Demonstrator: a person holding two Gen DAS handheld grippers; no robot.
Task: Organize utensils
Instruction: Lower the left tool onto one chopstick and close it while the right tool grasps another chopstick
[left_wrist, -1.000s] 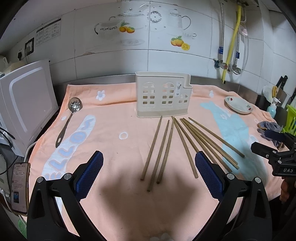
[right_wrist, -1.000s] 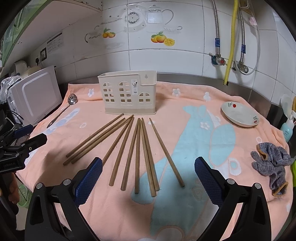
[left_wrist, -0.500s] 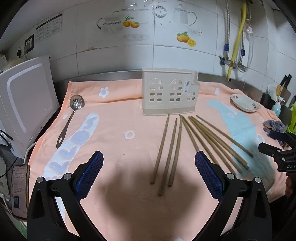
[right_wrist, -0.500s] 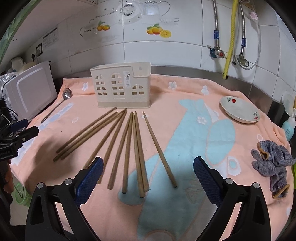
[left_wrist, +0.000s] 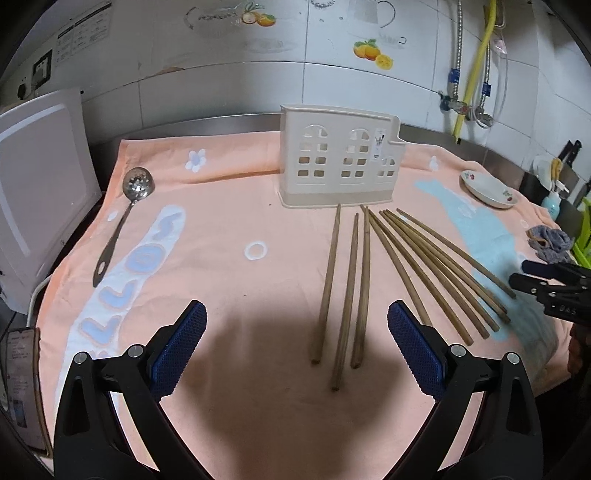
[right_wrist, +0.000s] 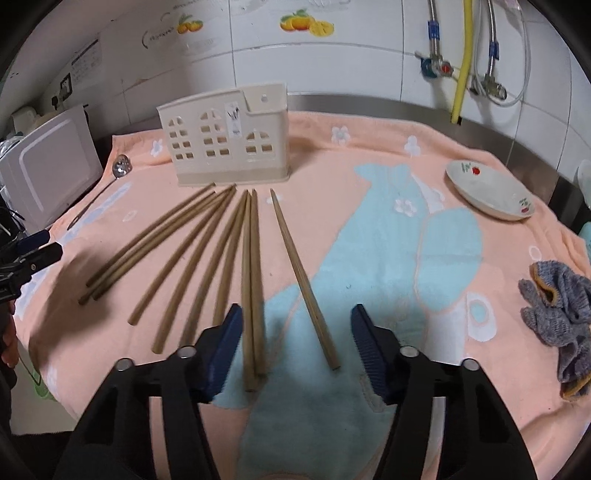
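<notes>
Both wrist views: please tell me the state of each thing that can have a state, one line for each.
Left gripper: open, empty.
Right gripper: jaws closing, chopstick ends between them, not gripped.
Chopsticks: lying fanned on the towel.
Utensil holder: upright, looks empty.
Slotted spoon: lying flat.
Dish: upright, empty.
Grey cloth: crumpled.

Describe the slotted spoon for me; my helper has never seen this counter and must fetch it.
Start at the cream plastic utensil holder with window-shaped cut-outs standing at the back of the peach towel. Look far left, toward the white appliance: the steel slotted spoon lies there alone. Unlike the brown wooden chopsticks, it is shiny metal with a round perforated bowl.
</notes>
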